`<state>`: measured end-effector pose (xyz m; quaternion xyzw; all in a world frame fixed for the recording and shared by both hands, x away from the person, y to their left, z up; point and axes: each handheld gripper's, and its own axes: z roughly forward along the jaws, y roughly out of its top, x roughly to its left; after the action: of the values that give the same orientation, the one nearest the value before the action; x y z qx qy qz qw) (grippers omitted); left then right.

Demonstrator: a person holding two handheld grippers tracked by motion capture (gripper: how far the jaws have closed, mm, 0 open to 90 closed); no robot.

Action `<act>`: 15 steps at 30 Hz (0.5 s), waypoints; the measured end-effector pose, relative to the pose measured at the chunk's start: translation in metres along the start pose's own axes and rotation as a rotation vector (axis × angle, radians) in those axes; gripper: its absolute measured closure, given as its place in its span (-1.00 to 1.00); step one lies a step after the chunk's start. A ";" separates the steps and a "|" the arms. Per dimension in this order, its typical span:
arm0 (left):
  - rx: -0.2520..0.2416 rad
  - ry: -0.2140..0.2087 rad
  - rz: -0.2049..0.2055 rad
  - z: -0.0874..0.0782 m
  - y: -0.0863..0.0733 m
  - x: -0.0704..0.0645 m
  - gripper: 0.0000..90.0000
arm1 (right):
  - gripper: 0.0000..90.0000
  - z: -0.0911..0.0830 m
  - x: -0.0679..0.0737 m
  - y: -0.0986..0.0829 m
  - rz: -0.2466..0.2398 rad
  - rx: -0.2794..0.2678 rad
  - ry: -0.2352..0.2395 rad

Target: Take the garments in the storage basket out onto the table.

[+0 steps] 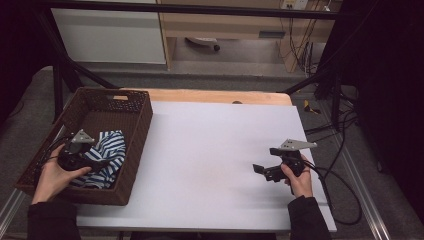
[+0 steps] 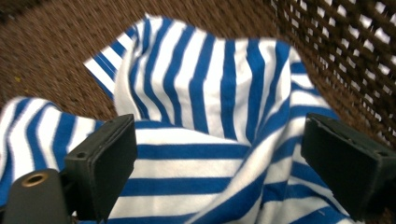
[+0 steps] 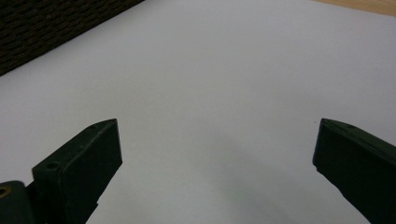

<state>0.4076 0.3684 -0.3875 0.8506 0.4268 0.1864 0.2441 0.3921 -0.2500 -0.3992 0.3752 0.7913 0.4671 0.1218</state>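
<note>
Hovering jaws apart, the left hand-held gripper [image 2: 219, 158] straddles striped cloth [image 2: 215, 107] in the basket [image 1: 142, 125]; the right hand-held gripper [image 3: 217, 158] gapes above bare worktop [image 3: 224, 84].

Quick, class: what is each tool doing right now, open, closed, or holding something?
Left tool: open, jaws wide either side of the striped cloth in the basket, nothing gripped.
Right tool: open, above the white table, holding nothing.

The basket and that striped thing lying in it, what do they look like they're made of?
The basket looks like dark brown woven wicker or rattan, possibly a plastic imitation: its walls show an open lattice weave with a matte finish. The striped cloth looks like soft knitted fabric, perhaps cotton, in blue and white stripes: it folds and drapes loosely, with a slightly fuzzy, unshiny surface.
</note>
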 end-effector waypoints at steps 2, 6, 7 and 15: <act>0.032 -0.001 0.016 0.003 -0.001 -0.001 -0.62 | -0.96 0.000 0.000 0.000 -0.001 -0.001 0.000; 0.043 -0.019 0.029 0.004 0.000 -0.002 -0.39 | -0.96 -0.001 0.000 0.000 -0.001 0.000 0.000; 0.048 -0.020 0.032 0.004 0.000 -0.002 -0.33 | -0.96 -0.001 0.000 0.000 0.001 0.001 0.001; 0.072 -0.060 0.039 0.007 0.000 -0.003 0.45 | -0.96 -0.001 0.000 0.000 0.006 0.001 -0.002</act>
<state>0.4095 0.3641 -0.3934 0.8722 0.4091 0.1500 0.2224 0.3917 -0.2506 -0.3989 0.3780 0.7904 0.4666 0.1209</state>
